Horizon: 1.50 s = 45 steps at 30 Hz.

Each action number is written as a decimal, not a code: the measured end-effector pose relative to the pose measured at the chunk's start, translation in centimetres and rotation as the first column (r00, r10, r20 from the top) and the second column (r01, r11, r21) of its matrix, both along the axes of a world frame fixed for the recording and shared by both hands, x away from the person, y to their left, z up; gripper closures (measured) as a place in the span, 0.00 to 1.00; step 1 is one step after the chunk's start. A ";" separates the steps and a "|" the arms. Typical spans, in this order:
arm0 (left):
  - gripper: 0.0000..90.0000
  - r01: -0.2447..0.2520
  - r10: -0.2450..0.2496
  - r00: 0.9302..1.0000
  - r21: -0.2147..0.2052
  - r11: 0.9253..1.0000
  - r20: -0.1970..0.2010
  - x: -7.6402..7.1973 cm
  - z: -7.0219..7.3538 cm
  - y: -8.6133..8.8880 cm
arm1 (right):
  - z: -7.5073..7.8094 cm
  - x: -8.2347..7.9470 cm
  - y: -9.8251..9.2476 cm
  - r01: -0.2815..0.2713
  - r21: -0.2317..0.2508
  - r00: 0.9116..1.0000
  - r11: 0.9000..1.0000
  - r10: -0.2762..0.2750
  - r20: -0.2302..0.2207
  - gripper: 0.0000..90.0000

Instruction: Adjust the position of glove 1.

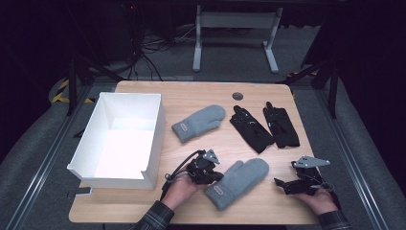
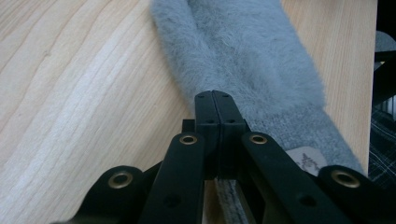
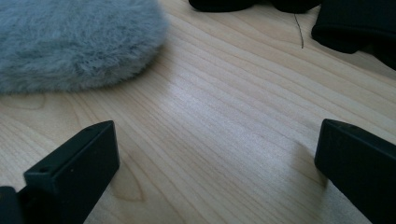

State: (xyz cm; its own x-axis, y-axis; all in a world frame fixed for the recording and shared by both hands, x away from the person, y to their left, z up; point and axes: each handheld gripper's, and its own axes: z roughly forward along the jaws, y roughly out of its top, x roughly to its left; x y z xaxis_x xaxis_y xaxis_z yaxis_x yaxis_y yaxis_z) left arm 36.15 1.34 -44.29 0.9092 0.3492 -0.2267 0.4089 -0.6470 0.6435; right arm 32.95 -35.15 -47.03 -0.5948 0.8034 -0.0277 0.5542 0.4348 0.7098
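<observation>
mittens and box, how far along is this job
Nothing looks packed yet: the white box shows no glove inside. In hand: the left tongs are shut at the edge of the near grey mitten, seemingly pinching it, with the mitten lying on the table. The right tongs are open over bare wood. Left, if the box is the goal: this mitten, the far grey mitten and two black gloves.
</observation>
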 end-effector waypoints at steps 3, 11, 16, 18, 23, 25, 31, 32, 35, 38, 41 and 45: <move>0.99 -0.021 0.021 1.000 0.004 1.000 0.021 0.4 0.3 -0.1 | 0.0 0.0 0.0 0.001 0.001 1.000 1.000 -0.001 0.001 0.00; 0.79 -0.121 0.122 0.990 -0.023 0.992 0.076 2.9 1.6 0.8 | 0.0 0.0 0.0 0.000 0.000 1.000 1.000 0.000 0.000 0.00; 0.75 -0.187 0.189 0.975 -0.031 0.982 0.117 5.3 2.3 1.0 | 0.0 0.0 0.0 0.000 0.001 1.000 1.000 0.000 0.000 0.00; 0.71 -0.214 0.217 0.968 -0.038 0.976 0.128 6.4 2.4 1.1 | 0.0 0.0 0.0 0.000 0.001 1.000 1.000 0.000 0.000 0.00; 0.68 -0.260 0.259 0.951 -0.020 0.965 0.169 8.4 2.8 1.4 | 0.0 0.0 0.0 0.001 0.001 1.000 1.000 -0.001 0.001 0.00; 0.67 -0.292 0.289 0.940 -0.009 0.956 0.182 9.3 2.8 1.6 | 0.0 0.0 0.0 0.000 0.001 1.000 1.000 0.000 0.000 0.00; 0.68 -0.355 0.338 0.911 0.035 0.934 0.235 11.2 2.2 1.6 | 0.0 0.0 0.0 0.000 0.001 1.000 1.000 0.000 0.001 0.00; 0.68 -0.373 0.351 0.903 0.045 0.927 0.248 11.5 2.1 1.7 | 0.0 0.0 0.0 0.000 0.001 1.000 1.000 0.000 0.000 0.00; 0.67 -0.390 0.367 0.898 0.051 0.919 0.244 12.4 1.6 1.9 | 0.0 0.0 0.0 0.000 0.001 1.000 1.000 0.000 0.001 0.00; 0.67 -0.403 0.379 0.894 0.060 0.913 0.239 13.0 1.0 2.0 | 0.0 0.0 0.0 0.000 0.001 1.000 1.000 0.000 0.000 0.00; 0.68 -0.410 0.385 0.893 0.072 0.909 0.233 13.5 0.6 2.1 | 0.0 0.0 0.0 0.000 0.001 1.000 1.000 0.000 0.000 0.00; 0.71 -0.420 0.398 0.893 0.074 0.905 0.210 14.1 -0.3 2.2 | 0.0 0.0 0.0 -0.001 0.001 1.000 1.000 0.001 0.001 0.00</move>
State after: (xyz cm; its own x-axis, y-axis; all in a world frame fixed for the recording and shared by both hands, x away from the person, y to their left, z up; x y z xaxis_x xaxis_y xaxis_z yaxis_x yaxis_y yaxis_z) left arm 50.22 3.57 -44.55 0.7019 0.7123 -0.0042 0.5335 -0.5218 0.6656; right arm 32.96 -35.15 -47.04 -0.5952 0.8031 -0.0274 0.5535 0.4344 0.7106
